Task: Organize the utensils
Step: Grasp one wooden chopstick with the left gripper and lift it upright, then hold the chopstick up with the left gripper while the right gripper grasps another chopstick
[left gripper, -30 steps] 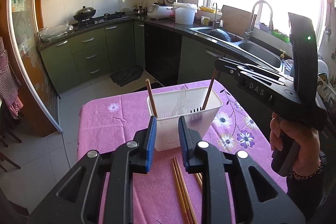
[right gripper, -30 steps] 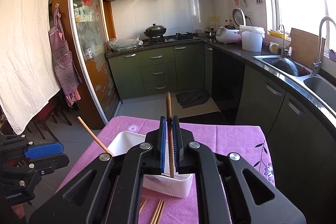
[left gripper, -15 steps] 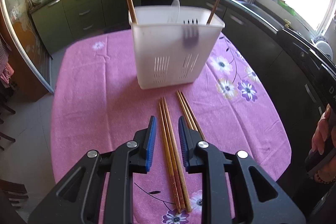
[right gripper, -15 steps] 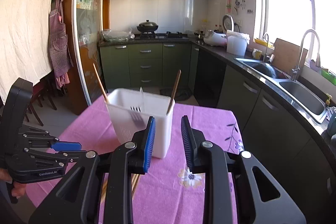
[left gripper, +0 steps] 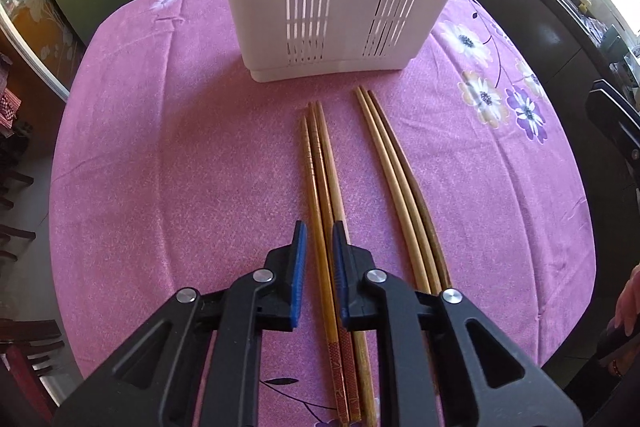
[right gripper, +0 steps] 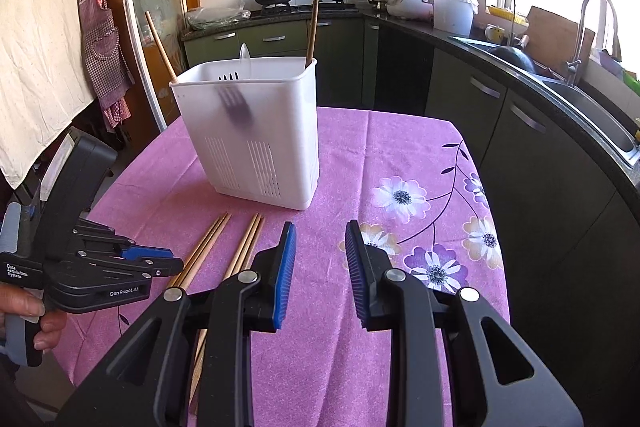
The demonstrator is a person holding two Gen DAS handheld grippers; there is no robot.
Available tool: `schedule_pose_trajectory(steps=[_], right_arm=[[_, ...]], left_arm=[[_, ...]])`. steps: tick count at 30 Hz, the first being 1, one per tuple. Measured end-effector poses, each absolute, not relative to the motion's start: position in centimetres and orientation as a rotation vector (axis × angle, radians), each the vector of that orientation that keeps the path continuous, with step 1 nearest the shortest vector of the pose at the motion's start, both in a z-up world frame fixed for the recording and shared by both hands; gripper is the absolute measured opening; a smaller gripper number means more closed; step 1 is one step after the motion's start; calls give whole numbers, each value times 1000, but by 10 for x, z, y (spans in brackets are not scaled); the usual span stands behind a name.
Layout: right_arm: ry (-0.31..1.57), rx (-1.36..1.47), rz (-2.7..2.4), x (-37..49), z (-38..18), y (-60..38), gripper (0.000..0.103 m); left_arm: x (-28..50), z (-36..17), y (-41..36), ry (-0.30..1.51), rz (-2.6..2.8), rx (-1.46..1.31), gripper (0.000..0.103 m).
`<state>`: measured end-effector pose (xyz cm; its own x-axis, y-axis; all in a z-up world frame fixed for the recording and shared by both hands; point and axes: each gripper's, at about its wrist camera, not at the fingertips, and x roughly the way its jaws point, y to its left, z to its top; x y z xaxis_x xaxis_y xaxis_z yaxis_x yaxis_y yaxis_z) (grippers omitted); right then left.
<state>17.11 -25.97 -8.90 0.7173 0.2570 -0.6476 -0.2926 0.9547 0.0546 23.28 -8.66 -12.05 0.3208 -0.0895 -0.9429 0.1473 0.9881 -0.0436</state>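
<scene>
Left wrist view: the pink flowered cloth (left gripper: 160, 167) covers the counter, and two bundles of chopsticks lie on it side by side, pointing at the white holder (left gripper: 340, 7) at the far end. The left gripper (left gripper: 320, 227) points steeply down over the left bundle (left gripper: 320, 167). Its jaws have just been closing and stand narrow astride two of those sticks, with a sliver of cloth showing beside one pad, so they are not yet clamped. The right bundle (left gripper: 400, 187) lies just beside them, apart from the jaws.

Right wrist view, from the left: a hand (right gripper: 28, 311) grips the left gripper's handle at the counter's edge. Beyond, the holder (right gripper: 256, 131) stands upright with a chopstick leaning in its left corner (right gripper: 160, 43), a fork (right gripper: 236, 103) showing dimly through the wall, and another chopstick in the right corner (right gripper: 312, 27). The right gripper (right gripper: 320, 227) hangs over bare cloth; its jaws have just been opening and are released, with nothing between them.
</scene>
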Motion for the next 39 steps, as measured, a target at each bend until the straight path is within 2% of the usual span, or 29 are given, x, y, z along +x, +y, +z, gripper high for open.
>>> schedule_pose_trajectory(steps=[16, 24, 37, 39], right_arm=[[725, -45, 322, 178, -89, -258, 27], [726, -43, 322, 177, -90, -258, 27], [736, -46, 339, 176, -87, -253, 27], [751, -43, 356, 178, -89, -250, 30]], left_arm=[[244, -132, -97, 1269, -141, 110, 11], [246, -130, -87, 1265, -137, 86, 7], [208, -52, -59, 1058, -150, 52, 6], [198, -40, -57, 1028, -154, 49, 6]])
